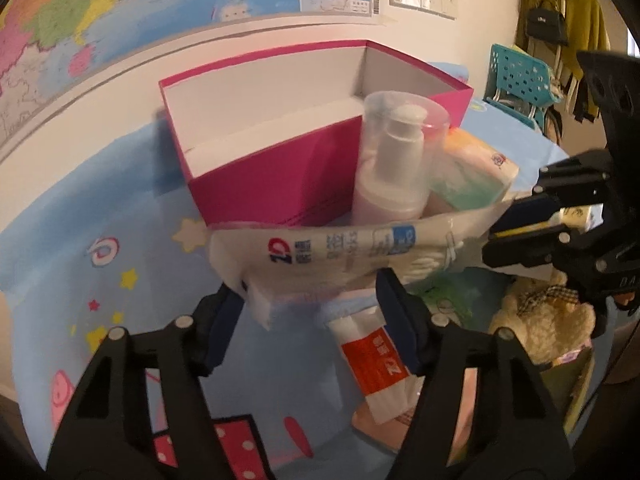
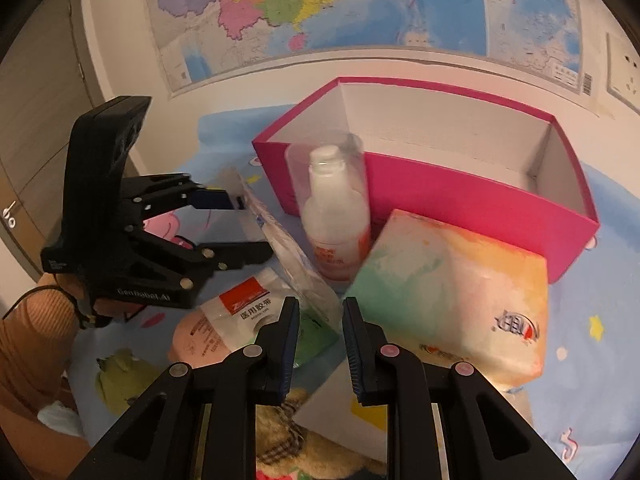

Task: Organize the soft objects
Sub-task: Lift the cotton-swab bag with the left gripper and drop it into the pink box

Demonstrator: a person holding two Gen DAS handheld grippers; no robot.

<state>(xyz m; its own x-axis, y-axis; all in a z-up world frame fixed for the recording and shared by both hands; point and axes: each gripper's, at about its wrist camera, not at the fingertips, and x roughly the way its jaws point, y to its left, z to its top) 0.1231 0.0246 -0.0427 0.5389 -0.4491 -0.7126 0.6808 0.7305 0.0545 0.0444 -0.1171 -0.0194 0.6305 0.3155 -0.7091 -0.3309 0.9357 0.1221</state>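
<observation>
- Just in front of the pink box [image 1: 260, 184], the swab bag [image 1: 320, 252] hangs off the cloth, strung between both grippers.
- Right gripper [image 1: 490, 240]: jaws nearly closed, pinching the bag's end farther from the box's open corner.
- Left gripper [image 1: 308, 294]: about half open, fingers straddling the other end; firm contact isn't clear.
- To do this well, close the left fully before lifting, keep the bag taut, and clear the pump bottle [image 1: 392, 176] leaning on the box front.
- Long axis runs roughly along the box's front wall, print inverted.
</observation>
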